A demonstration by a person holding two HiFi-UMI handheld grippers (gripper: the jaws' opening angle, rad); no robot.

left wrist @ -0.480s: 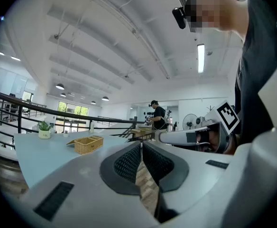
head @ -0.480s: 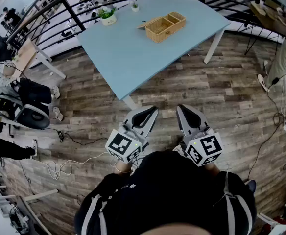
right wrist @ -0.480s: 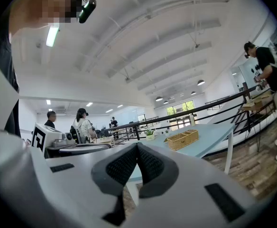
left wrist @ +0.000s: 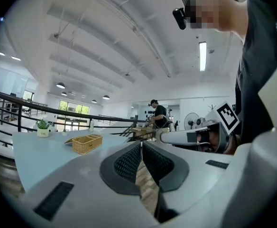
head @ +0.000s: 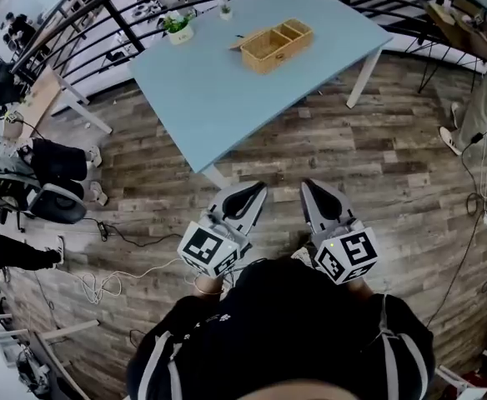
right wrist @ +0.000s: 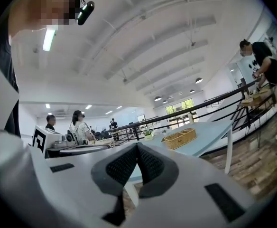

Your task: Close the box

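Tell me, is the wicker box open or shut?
Open: the wicker box shows its compartments from above; its lid lies alongside.

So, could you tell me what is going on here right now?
A person stands back from the light blue table, holding the left gripper and right gripper near the body, both shut and empty. The wicker box sits far across the table, untouched, its lid apparently open. Closing has not begun.
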